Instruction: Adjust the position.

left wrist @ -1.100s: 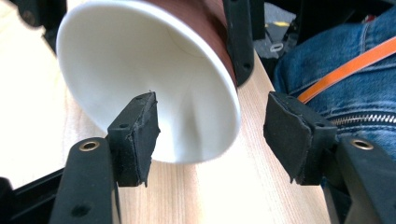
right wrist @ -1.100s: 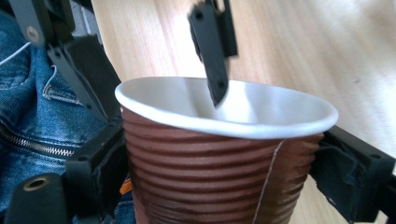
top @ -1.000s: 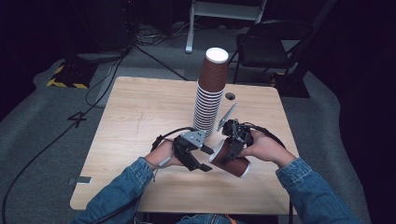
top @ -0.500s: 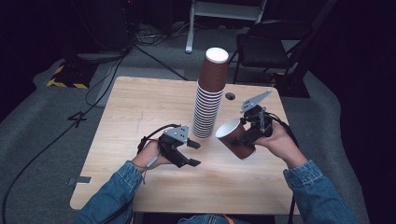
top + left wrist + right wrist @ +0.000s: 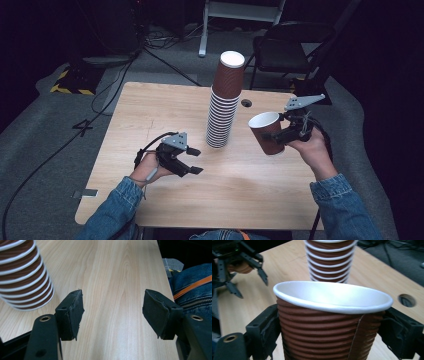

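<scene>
Cup stack (image 5: 224, 107) is seen standing mid-table (image 5: 150, 115), w/ a single ribbed paper cup (image 5: 266, 132) held aloft beside it, clamped at mid-wall by right gripper (image 5: 280, 136) fingers—judged light, easily crushed, so gripped gently—while left gripper (image 5: 194, 161) fingers are apart, empty.

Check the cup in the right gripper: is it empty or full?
Empty. In the right gripper view the cup shows a bare white inside with nothing in it, clamped between the right gripper jaws.

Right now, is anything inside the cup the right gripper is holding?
The cup in the right gripper shows a bare white inner wall; nothing visible. Its bottom is hidden below the rim.
</scene>
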`<state>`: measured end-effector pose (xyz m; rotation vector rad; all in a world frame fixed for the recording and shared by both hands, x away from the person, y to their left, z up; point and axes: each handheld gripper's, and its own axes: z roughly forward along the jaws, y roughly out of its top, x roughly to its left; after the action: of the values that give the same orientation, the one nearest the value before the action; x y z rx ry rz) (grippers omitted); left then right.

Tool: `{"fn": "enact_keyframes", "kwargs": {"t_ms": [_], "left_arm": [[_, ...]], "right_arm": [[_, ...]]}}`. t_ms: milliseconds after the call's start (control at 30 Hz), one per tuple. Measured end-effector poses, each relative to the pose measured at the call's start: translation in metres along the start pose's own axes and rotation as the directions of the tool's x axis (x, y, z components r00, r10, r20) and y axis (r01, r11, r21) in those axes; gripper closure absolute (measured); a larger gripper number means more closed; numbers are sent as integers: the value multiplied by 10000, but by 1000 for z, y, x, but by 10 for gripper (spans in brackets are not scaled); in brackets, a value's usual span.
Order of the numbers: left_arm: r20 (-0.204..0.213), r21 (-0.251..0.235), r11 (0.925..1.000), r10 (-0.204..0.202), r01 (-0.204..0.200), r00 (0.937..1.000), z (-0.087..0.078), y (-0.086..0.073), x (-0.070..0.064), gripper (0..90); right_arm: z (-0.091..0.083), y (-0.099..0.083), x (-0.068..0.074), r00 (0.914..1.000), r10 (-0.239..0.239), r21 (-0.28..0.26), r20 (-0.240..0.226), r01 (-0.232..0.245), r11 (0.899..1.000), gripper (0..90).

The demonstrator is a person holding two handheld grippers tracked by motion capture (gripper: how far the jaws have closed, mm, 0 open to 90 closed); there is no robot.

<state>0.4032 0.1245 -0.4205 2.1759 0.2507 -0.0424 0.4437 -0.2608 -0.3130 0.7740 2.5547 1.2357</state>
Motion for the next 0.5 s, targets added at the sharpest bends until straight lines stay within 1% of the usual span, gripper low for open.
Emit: {"fn": "enact_keyframes", "kwargs": {"t_ms": [67, 100, 133, 233, 300, 400, 467, 500], "left_arm": [[-95, 6, 10000, -96, 96, 9999, -2, -3, 2, 333], [-95, 6, 10000, -96, 96, 9999, -2, -3, 2, 333], [-134, 21, 9998, -192, 192, 9997, -2, -5, 3, 333], [-325, 56, 9992, -406, 408, 9986, -4, -10, 7, 333], [-407, 32, 9983, -583, 585, 9975, -5, -12, 9, 333], [-498, 26, 9975, -709, 711, 9962, -7, -15, 12, 332], [-556, 43, 9970, -771, 775, 9955, -7, -16, 14, 332], [-551, 53, 9970, -766, 770, 9955, -7, -17, 14, 332]], "right_arm": [[-2, -3, -3, 9996, 22, -256, 298, -14, 9997, 129], [-2, -3, -3, 9996, 22, -256, 298, -14, 9997, 129], [-3, -4, -6, 9992, 137, -365, 370, -123, 9993, 129], [-6, -10, -13, 9949, 367, -705, 943, -301, 9971, 127], [-7, -14, -18, 9884, 594, -1014, 1395, -454, 9938, 126], [-9, -21, -26, 9775, 1008, -1435, 1853, -746, 9868, 125], [-9, -26, -30, 9696, 1142, -1807, 2165, -752, 9807, 126], [-9, -28, -33, 9647, 1225, -1858, 2332, -795, 9794, 126]]}}
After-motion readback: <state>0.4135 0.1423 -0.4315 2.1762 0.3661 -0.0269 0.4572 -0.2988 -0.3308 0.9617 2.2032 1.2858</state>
